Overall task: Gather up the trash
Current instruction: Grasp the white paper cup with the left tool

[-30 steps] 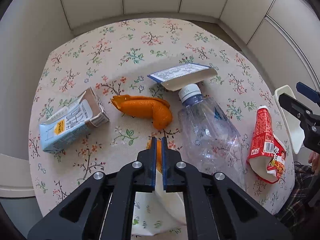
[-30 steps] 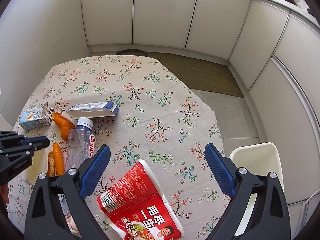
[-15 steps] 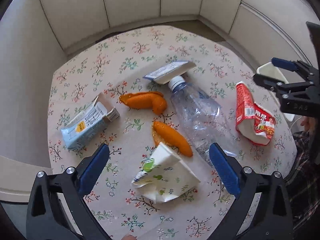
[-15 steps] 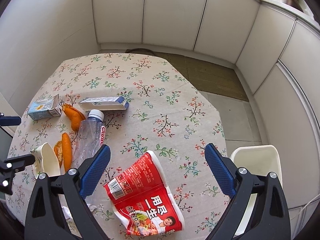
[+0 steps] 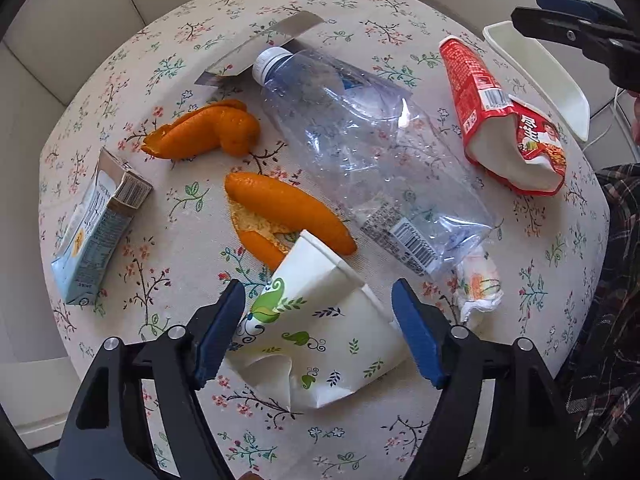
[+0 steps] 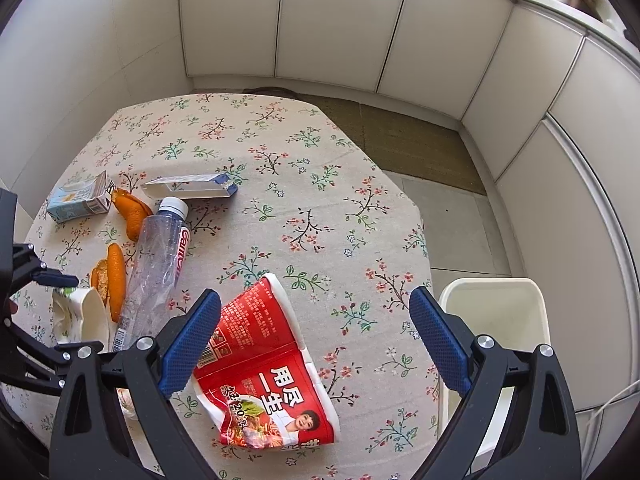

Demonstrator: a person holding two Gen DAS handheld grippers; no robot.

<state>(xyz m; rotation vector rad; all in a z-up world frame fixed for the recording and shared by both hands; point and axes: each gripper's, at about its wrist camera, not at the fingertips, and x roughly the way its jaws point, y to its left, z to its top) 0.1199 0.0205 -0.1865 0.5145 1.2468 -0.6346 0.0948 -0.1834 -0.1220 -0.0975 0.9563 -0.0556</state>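
Left tongs point(image 5: 318, 330) stand part-open astride the crushed paper cup point(image 5: 320, 336); jaws have just been closing, cup between them, pads not yet pressing by the look of it. Right tongs point(image 6: 316, 342) gape wide and empty above the red noodle wrapper point(image 6: 264, 364). To pinch well, I judge the left pair should drop lower and close across the cup's flattened body, clear of the orange peel point(image 5: 284, 210) touching its rim. Beyond: clear plastic bottle point(image 5: 360, 148), second peel point(image 5: 208, 130), blue carton point(image 5: 96, 228), flat box point(image 5: 260, 46), crumpled tissue point(image 5: 478, 286), all on the floral bench point(image 6: 320, 200). White bin point(image 6: 500, 316) sits beside the bench edge. Cup's near side is hidden behind the tongs; bin's inside is partly cut off.
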